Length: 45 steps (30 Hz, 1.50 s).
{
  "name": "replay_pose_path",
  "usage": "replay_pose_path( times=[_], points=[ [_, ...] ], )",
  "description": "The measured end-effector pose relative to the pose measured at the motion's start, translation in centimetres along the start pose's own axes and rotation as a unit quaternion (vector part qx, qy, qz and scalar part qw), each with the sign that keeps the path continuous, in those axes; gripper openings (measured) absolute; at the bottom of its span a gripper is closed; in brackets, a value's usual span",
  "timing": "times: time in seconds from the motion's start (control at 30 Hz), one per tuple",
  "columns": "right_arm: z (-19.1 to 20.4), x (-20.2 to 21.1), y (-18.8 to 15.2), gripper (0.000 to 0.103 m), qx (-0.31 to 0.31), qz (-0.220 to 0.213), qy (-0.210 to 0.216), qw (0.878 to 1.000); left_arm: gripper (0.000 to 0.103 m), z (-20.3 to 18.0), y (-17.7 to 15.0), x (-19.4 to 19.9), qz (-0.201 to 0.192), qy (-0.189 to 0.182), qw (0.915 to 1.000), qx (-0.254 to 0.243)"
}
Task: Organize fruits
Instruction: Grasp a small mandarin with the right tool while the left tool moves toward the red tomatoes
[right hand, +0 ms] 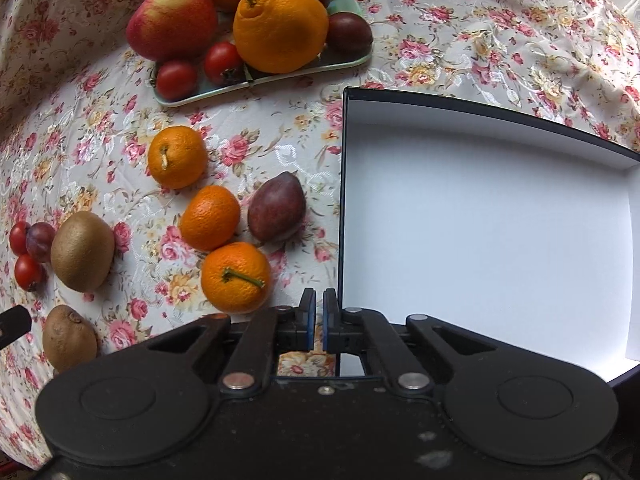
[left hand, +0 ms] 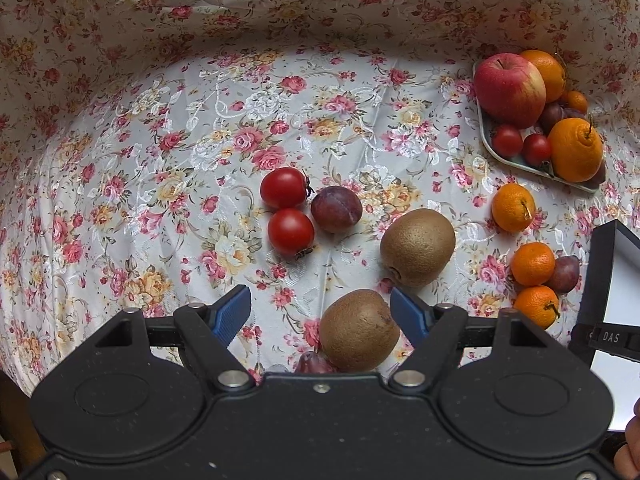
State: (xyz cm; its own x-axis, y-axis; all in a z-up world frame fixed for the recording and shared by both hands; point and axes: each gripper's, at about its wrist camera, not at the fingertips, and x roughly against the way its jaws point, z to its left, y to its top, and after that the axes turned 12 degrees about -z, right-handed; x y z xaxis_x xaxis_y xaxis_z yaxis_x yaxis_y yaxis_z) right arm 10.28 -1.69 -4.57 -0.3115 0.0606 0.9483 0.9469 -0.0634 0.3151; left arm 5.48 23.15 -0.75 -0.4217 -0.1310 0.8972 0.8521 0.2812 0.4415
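Blue-padded fingers (left hand: 236,312) of the left gripper (left hand: 320,308) stood wide apart low in the left wrist view, with the near kiwi (left hand: 359,330) between them but closer to the right-hand pad, possibly touching it; nothing was gripped yet. If they closed from there, the off-centre pad would likely nudge the round kiwi sideways and roll it into the plum (left hand: 314,363) half hidden beneath it, or out of the grasp. The right gripper (right hand: 318,320) held its pads almost together on nothing, hanging at the left wall of the white box (right hand: 480,216), whose thin wall it could catch or shove.

Loose on the flowered cloth (left hand: 160,160), the two views together showed two kiwis, three tangerines (right hand: 177,157), two tomatoes (left hand: 283,188) and three plums. On the tray (right hand: 344,62), upper left of the right wrist view: one apple (right hand: 172,20), two large oranges (right hand: 280,28), one small tangerine, two tomatoes, and two plums for certain; a third dark fruit was too hidden to name
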Motion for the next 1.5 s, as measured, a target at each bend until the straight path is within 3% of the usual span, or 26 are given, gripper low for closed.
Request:
replay_pose_path(
  times=[0.1, 0.23, 0.5, 0.83, 0.97, 1.37, 1.5],
  points=[
    [-1.9, -0.3, 0.5, 0.000, -0.033, 0.004, -0.004, 0.999, 0.077, -0.3, 0.0, -0.1, 0.002, -0.003, 1.0000, -0.003],
    [-2.5, 0.3, 0.9, 0.013, -0.054, -0.004, 0.020, 0.998, 0.077, -0.8, -0.1, -0.1, 0.004, -0.006, 0.9999, -0.008],
    [-1.0, 1.7, 1.6, 0.026, -0.091, -0.022, 0.103, 0.990, 0.077, -1.1, -0.3, -0.2, 0.000, -0.003, 0.9997, -0.022],
    [2.5, 0.6, 1.5, 0.029, -0.057, -0.013, 0.074, 0.996, 0.077, 0.4, -0.1, -0.1, -0.006, 0.001, 0.9999, -0.015],
    [3.5, 0.4, 1.5, 0.036, -0.048, -0.025, 0.057, 0.997, 0.077, 1.3, 0.0, -0.4, -0.003, 0.000, 1.0000, -0.005],
    [6.0, -1.3, 1.0, 0.040, -0.042, 0.008, 0.071, 0.997, 0.077, 3.0, -0.1, -0.9, 0.008, -0.006, 0.9999, 0.006],
    [7.0, -2.4, 0.4, 0.041, -0.031, 0.027, 0.056, 0.998, 0.077, 4.4, 0.4, -0.7, 0.002, 0.002, 0.9997, 0.023]
  ],
)
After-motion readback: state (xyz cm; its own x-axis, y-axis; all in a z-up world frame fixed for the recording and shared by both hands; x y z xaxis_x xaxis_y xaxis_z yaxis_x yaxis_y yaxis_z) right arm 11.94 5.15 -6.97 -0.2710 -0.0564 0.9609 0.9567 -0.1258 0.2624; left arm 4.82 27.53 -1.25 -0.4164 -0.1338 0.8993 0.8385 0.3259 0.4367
